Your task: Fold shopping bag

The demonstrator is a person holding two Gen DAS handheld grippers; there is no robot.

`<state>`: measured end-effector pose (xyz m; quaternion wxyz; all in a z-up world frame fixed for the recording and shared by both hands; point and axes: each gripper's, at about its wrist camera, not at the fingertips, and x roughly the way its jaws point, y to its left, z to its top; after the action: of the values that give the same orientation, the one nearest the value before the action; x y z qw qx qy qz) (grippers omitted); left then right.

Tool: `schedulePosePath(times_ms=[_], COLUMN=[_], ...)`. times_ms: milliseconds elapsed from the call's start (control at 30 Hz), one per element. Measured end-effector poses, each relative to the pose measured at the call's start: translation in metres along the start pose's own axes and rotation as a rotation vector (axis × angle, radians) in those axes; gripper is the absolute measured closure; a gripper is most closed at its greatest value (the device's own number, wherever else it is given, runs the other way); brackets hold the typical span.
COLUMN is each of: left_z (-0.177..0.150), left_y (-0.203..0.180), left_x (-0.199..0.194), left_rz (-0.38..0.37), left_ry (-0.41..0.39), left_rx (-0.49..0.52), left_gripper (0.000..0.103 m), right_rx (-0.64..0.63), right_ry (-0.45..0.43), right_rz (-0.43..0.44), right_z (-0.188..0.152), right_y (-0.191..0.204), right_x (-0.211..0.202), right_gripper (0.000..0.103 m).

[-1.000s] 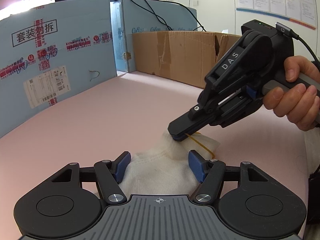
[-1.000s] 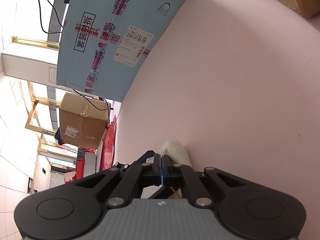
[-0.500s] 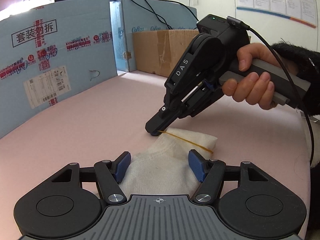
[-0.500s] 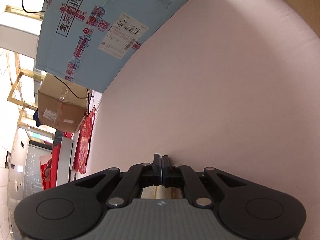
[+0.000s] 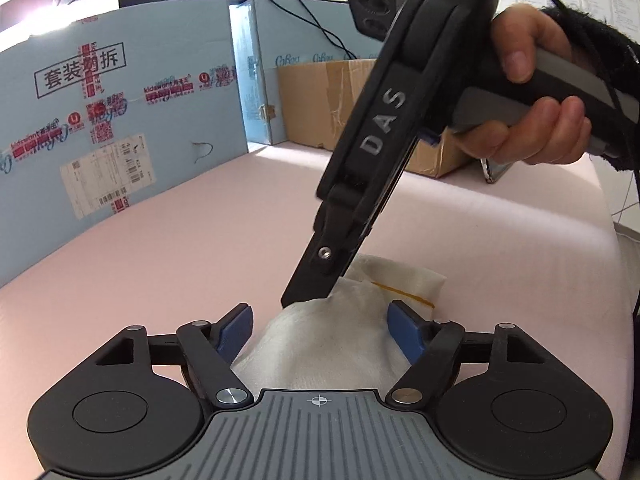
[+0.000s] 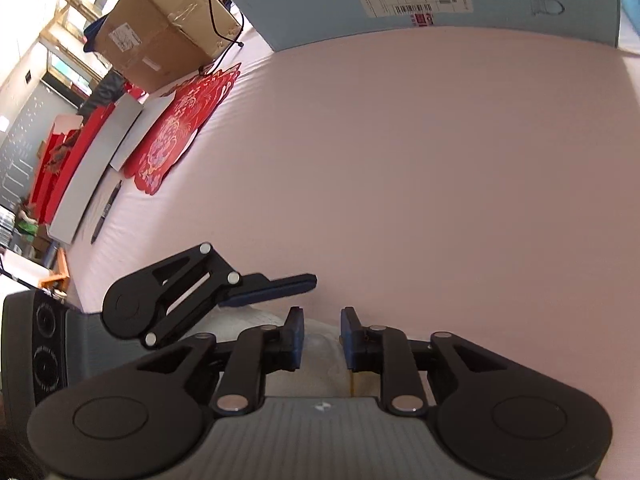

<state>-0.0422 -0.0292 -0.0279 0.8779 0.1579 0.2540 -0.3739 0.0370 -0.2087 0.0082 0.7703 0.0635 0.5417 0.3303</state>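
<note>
A white shopping bag, folded into a small bundle, lies on the pink table between the blue pads of my left gripper. Those jaws are opening and the pads stand just off the cloth. A yellow rubber band sits across the bundle's far right end. My right gripper, held by a hand, slants down from above with its tip at the bundle's top. In the right wrist view, my right gripper has its jaws opening with a gap between the pads. Only the bag shows below them.
Blue cartons and a brown cardboard box wall the table's far side. The table's right edge is close. A red paper cutting, a pen and another brown box lie off to the left.
The right gripper let go of the stretched rubber band, rolled, rose and swung over the bundle, and its jaws parted. The band now rests on the bag. The left jaws widened slightly.
</note>
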Motion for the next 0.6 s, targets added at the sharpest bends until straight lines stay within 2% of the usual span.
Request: schedulePosePath(times_ms=[33, 100, 233, 367, 467, 533, 600], left_z=[0.0, 0.0, -0.001, -0.001, -0.001, -0.001, -0.001], left_y=[-0.001, -0.002, -0.003, -0.003, 0.0, 0.003, 0.004], left_x=[-0.001, -0.002, -0.002, -0.002, -0.004, -0.006, -0.006], left_rz=[0.007, 0.022, 0.039, 0.048, 0.056, 0.062, 0.067], left_ry=[-0.002, -0.004, -0.002, 0.0, -0.001, -0.002, 0.0], left_rx=[0.003, 0.008, 0.009, 0.003, -0.02, -0.039, -0.05], left_gripper=[0.025, 0.024, 0.022, 0.022, 0.022, 0.022, 0.022], right_rx=[-0.021, -0.063, -0.148, -0.105, -0.024, 0.03, 0.058], right_ry=[0.011, 0.032, 0.015, -0.114, -0.179, -0.178, -0.171], right_rz=[-0.014, -0.041, -0.101, -0.049, -0.058, -0.084, -0.093], right_z=[-0.001, -0.003, -0.005, -0.002, -0.009, -0.018, -0.03], right_y=[0.005, 0.016, 0.036, 0.025, -0.004, -0.028, -0.045], right_x=[-0.003, -0.008, -0.024, -0.052, -0.06, -0.055, -0.045], right_gripper=[0.059, 0.051, 0.046, 0.041, 0.044, 0.054, 0.059])
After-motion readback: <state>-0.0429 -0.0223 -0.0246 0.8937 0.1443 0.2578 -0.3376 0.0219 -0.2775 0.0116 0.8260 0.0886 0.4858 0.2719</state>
